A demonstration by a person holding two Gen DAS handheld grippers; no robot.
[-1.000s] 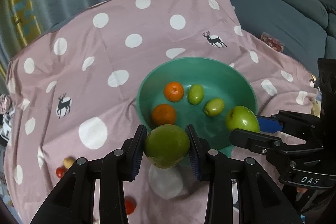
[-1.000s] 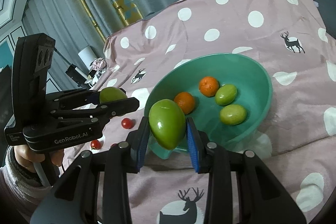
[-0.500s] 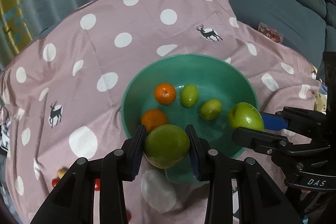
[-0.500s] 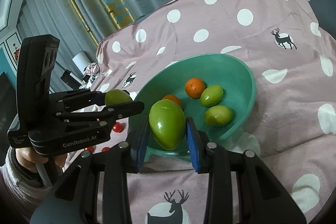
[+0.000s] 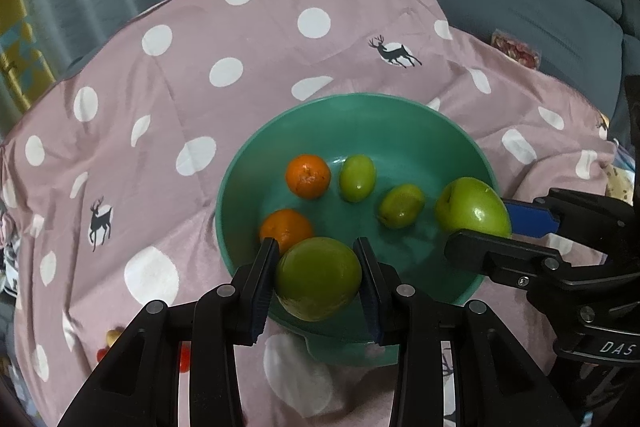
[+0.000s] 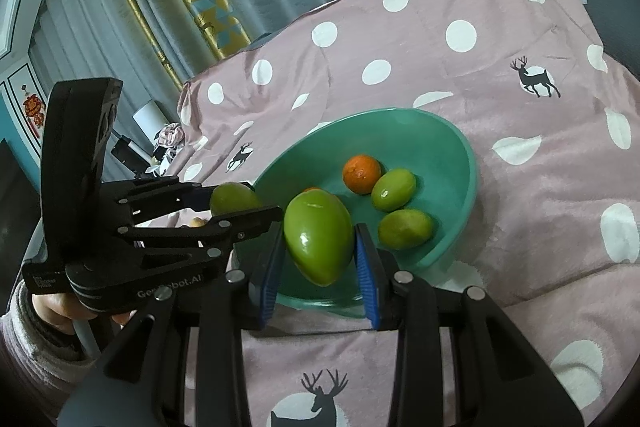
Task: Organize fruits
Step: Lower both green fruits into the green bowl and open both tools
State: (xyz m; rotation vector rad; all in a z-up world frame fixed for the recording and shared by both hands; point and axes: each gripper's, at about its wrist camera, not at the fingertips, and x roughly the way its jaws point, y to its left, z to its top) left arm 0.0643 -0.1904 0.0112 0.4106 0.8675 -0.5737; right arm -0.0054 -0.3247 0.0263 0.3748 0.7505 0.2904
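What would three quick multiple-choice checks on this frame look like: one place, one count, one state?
1. Where does the teal bowl sit?
A. on the spotted pink cloth
B. on a wooden shelf
C. on bare floor

2. How many oranges lie in the bowl?
A. none
B. two
C. five

3. What is the left gripper doing?
A. standing open, nothing in it
B. clamped on a green fruit
C. clamped on a spoon

Key: 1 A, cloth surrounds the bowl; 2 B, two orange fruits inside; 3 B, pads press both sides of the fruit.

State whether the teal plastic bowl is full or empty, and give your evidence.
Neither: the teal plastic bowl is partly filled. Two oranges and two small green fruits lie on its floor, with bare teal showing around them.
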